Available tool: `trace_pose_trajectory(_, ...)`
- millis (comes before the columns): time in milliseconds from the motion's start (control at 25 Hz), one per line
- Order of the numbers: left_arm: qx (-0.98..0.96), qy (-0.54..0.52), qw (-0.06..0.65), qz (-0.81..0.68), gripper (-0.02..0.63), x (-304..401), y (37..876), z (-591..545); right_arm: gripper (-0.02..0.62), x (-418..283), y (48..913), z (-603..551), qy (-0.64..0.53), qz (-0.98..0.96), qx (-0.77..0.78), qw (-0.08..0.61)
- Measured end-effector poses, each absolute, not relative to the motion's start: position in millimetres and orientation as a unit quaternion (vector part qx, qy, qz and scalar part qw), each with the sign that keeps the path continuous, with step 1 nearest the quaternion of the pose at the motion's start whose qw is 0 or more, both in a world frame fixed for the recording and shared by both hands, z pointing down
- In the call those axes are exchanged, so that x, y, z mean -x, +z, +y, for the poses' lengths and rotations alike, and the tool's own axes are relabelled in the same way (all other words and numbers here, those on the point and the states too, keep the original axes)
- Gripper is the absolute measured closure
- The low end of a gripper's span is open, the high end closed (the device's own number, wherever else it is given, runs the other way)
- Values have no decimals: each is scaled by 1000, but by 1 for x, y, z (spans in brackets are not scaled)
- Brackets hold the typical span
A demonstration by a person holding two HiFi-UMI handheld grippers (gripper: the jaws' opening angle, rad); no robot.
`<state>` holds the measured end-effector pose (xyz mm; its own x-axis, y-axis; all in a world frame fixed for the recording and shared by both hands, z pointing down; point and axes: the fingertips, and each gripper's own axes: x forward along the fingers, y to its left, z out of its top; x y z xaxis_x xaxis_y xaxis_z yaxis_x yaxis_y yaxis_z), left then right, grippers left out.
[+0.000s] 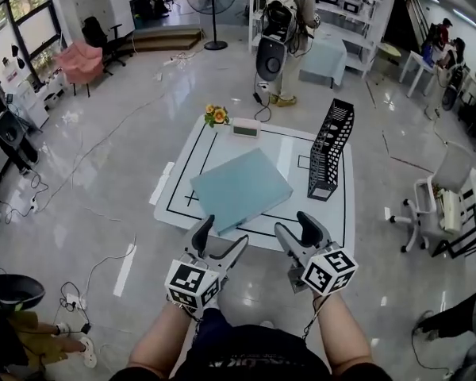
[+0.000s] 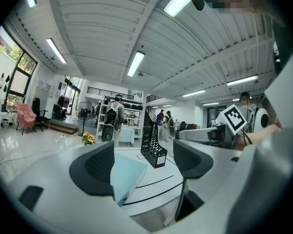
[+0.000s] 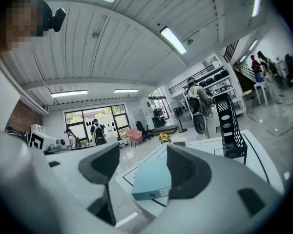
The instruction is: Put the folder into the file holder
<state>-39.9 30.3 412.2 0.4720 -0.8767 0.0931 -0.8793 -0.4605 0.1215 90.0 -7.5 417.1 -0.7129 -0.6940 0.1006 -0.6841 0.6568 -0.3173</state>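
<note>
A pale blue folder lies flat in the middle of the white table, turned at an angle. To its right stands the black mesh file holder, upright and empty. My left gripper and right gripper hover side by side just off the table's near edge, both open and holding nothing. In the left gripper view the folder shows between the open jaws, with the file holder beyond. The right gripper view shows the folder's spine ahead of its jaws and the file holder to the right.
A small bunch of flowers and a white desk clock sit at the table's far edge. A person with a backpack stands beyond the table. A white office chair is at the right. Cables trail across the floor at the left.
</note>
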Motion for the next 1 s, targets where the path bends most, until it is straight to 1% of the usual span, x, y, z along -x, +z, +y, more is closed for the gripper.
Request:
trace_pose_trajectory(480, -888, 12, 93, -451, 241, 124, 406, -58, 308, -21, 414, -74, -183, 871, 456, 12)
trace_pose_trajectory(760, -906, 18, 94, -411, 241, 146, 409, -88, 308, -6, 425, -89, -199, 843, 500, 17)
trace_pose_trajectory(1000, -917, 28, 96, -386, 241, 150, 421, -110, 308, -1, 436, -96, -202, 829, 522, 13)
